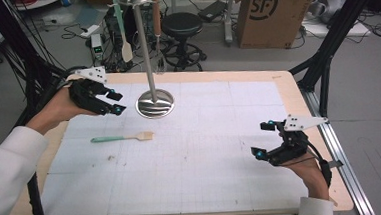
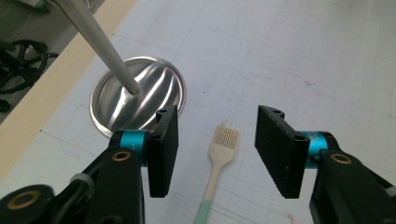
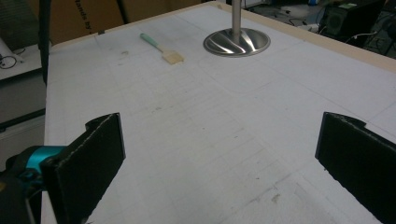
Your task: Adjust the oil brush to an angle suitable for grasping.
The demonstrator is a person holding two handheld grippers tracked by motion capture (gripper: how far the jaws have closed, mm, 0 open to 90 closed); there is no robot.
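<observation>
Approach to the brush on the mat

Left gripper hovers at the upper left of the high view, jaws spread with nothing between the pads; in its own view the brush lies on the table below the gap, beside the stand base. The pickup looks not yet made. Next: lower until the pads straddle the handle, then close. Right gripper waits spread at lower right

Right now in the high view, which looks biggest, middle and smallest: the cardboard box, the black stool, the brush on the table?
1. Cardboard box, clearly biggest.
2. Black stool.
3. Brush, a thin sliver.
The box and stool stand farther away, so their lead is real.
</observation>
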